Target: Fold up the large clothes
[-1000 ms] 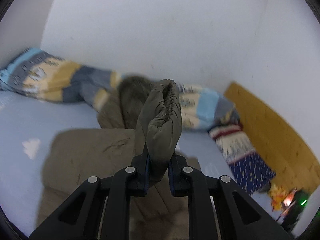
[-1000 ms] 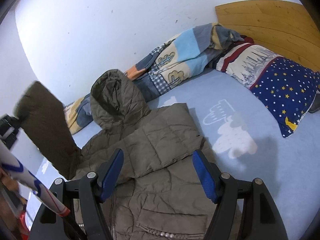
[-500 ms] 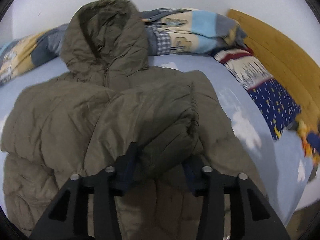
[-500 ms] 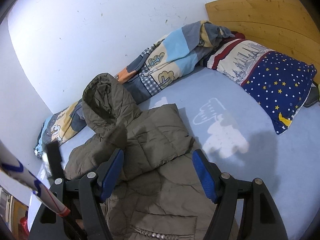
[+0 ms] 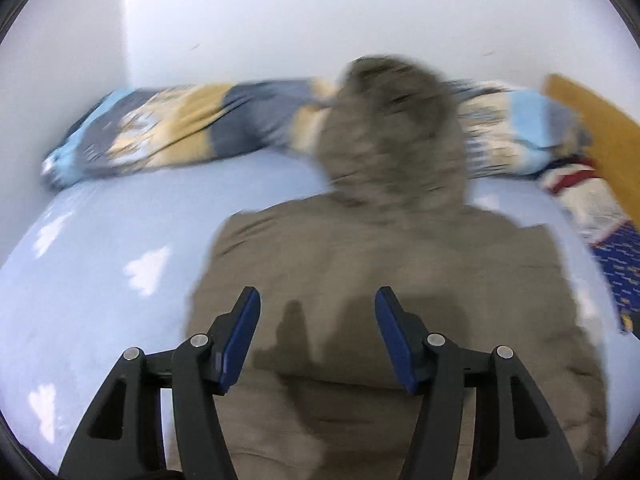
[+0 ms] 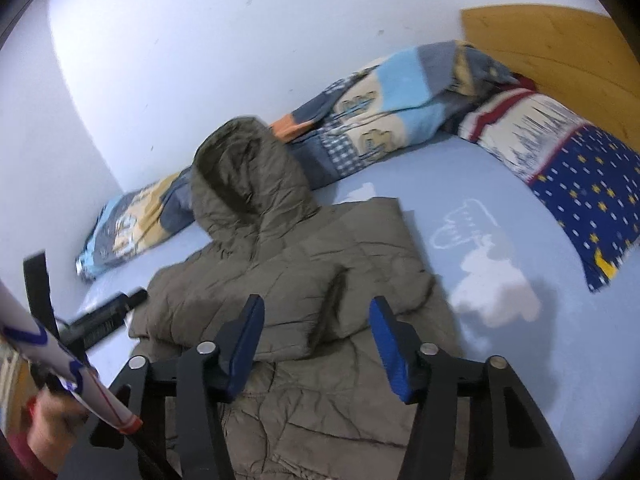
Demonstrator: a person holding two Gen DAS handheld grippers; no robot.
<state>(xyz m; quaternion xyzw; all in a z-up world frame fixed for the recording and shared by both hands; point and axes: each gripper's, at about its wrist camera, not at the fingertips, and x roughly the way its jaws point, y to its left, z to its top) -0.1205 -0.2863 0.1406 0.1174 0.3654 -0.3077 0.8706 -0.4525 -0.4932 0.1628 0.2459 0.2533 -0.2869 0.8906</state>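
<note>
An olive hooded puffer jacket lies flat on the light blue bed sheet, with one sleeve folded across its front. In the blurred left wrist view the jacket fills the middle, hood toward the wall. My left gripper hovers over the jacket's lower part, its jaws opening with nothing between the pads. My right gripper hangs above the folded sleeve's edge, its jaws closing, and the pads do not press on cloth. A black finger of the left gripper shows by the jacket's left edge.
A patchwork blanket lies bunched along the white wall. A star-patterned pillow rests against the wooden headboard on the right. A hand with a red sleeve and a white rod are at lower left.
My left gripper let go of the sleeve cuff, which now lies across the jacket, and swung low over the jacket with wider jaws. My right gripper's jaws narrowed and it moved closer.
</note>
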